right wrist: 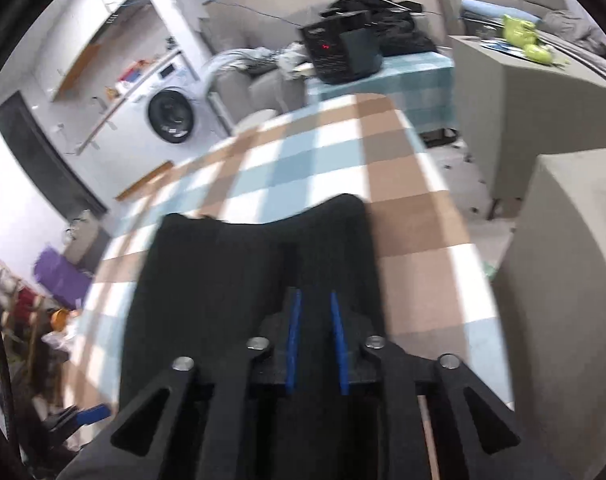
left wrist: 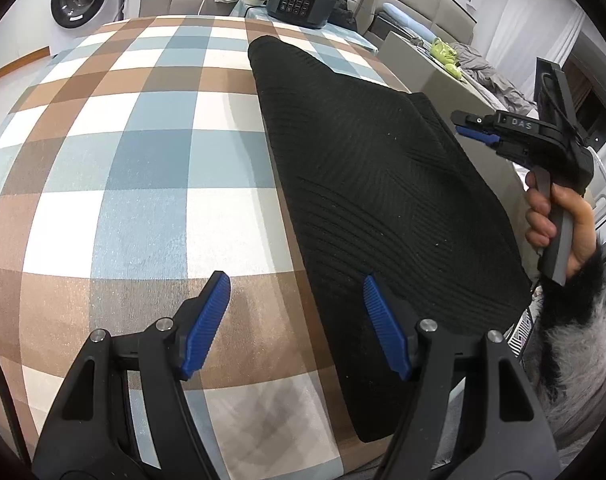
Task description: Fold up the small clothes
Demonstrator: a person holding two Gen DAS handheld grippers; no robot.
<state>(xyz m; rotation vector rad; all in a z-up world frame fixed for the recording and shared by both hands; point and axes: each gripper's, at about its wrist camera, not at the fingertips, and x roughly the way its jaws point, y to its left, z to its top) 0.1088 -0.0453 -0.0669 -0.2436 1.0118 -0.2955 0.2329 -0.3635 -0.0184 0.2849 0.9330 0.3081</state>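
My left gripper (left wrist: 295, 284) hangs with jaws well apart, nothing between them; one pad sits over bare cloth-covered bench, the other over the near edge of the black knit garment (left wrist: 367, 184). No contact that I can confirm.

My right gripper (right wrist: 315, 300), seen also from the left wrist view (left wrist: 469, 126), has jaws narrowly parted. In its own view the picture is blurred and the dark knit lies behind the pads, so I cannot tell whether fabric is pinched or merely beneath. From the left view it looks clear of the garment, off the bench's right edge, empty as far as I can judge.

Garment: flat on the checked bench (left wrist: 143, 140), right half, its right side running along the right edge. Long axis goes from the near edge toward the far edge, narrowing toward the far end. A fold line already shows partway across.

Step in hand, my judgement: regrip for the next fold. To do it well:
- take both near corners, one per side, pinching a single layer edge cleanly
- lift level, carry along the long axis toward the far end
- lay down edges matched, no drag across the cloth

Risk: garment slipping off the right edge.
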